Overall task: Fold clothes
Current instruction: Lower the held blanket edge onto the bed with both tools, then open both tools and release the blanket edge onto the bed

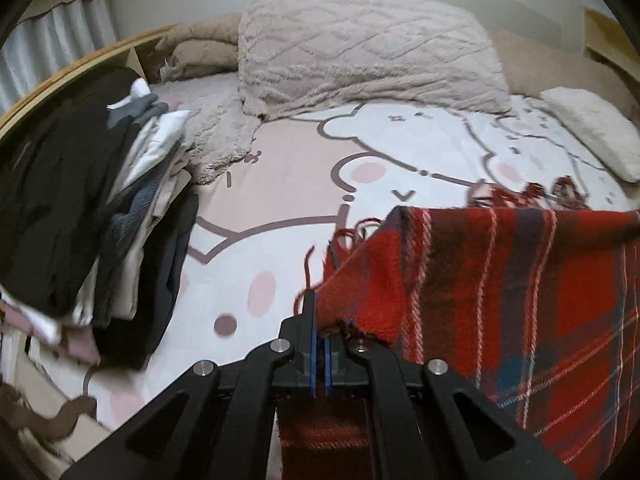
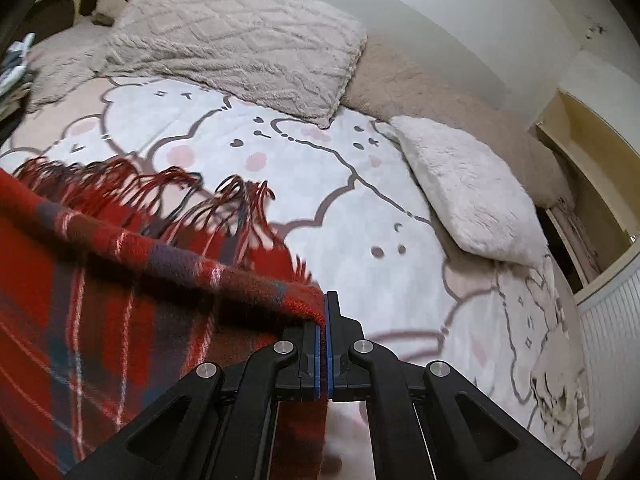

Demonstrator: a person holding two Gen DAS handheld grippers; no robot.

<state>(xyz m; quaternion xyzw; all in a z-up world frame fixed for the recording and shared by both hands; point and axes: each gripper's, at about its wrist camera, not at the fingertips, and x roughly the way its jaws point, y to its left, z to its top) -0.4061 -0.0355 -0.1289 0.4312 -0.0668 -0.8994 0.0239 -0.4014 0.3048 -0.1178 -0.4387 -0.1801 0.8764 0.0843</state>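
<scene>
Plaid scarf (image 1: 500,280), red and fringed, hangs stretched above the cartoon-print bedsheet (image 1: 280,168), one corner pinched tight in the left gripper (image 1: 320,320), another in the right gripper (image 2: 325,320).

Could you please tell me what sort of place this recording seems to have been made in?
Most likely a bedroom at home: a bed with a pink-and-white cartoon bear sheet, a fluffy beige cable-textured blanket and small white fuzzy pillow, plus a heap of dark and light clothes at its side.
</scene>
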